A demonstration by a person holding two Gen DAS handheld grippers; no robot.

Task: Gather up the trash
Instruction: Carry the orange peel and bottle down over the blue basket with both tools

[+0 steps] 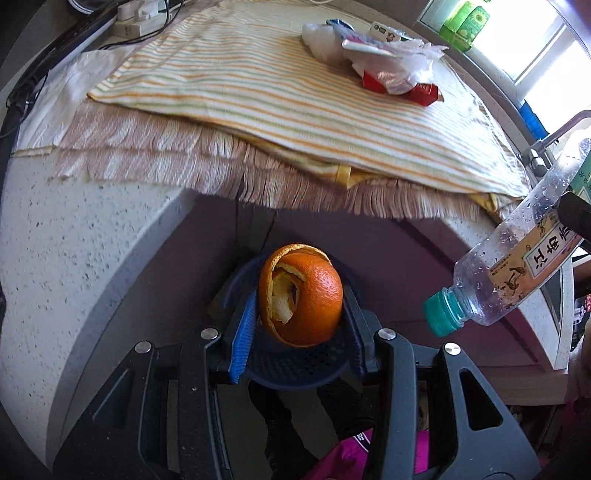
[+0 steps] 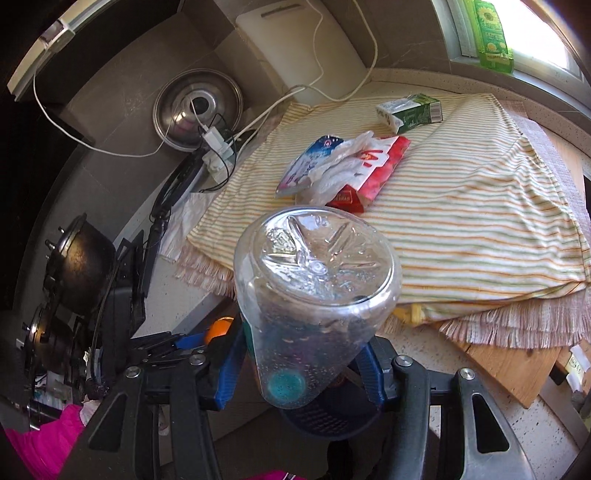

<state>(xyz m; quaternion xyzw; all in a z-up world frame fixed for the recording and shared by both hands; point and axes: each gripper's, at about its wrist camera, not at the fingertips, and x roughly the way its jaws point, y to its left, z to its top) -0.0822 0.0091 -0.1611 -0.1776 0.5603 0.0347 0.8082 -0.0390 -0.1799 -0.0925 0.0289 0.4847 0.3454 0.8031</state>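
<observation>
My left gripper (image 1: 301, 314) is shut on a curled orange peel (image 1: 301, 295), held past the counter's front edge above a dark blue perforated bin (image 1: 295, 369). My right gripper (image 2: 301, 365) is shut on a clear plastic bottle (image 2: 314, 280), tilted with its teal cap (image 2: 286, 384) pointing down over the same bin (image 2: 328, 421). That bottle (image 1: 517, 266) also shows at the right of the left wrist view. On the striped cloth (image 1: 258, 92) lies a heap of wrappers, a plastic bag and a red packet (image 2: 343, 170). A green carton (image 2: 410, 110) lies farther back.
A speckled counter (image 1: 74, 258) carries the cloth and a fringed mat. A power strip with cables (image 2: 218, 147), a steel lid (image 2: 195, 107) and black pots (image 2: 77, 266) stand to the left. A wooden board (image 2: 513, 369) juts out at right. Green bottles (image 2: 491, 33) stand on the sill.
</observation>
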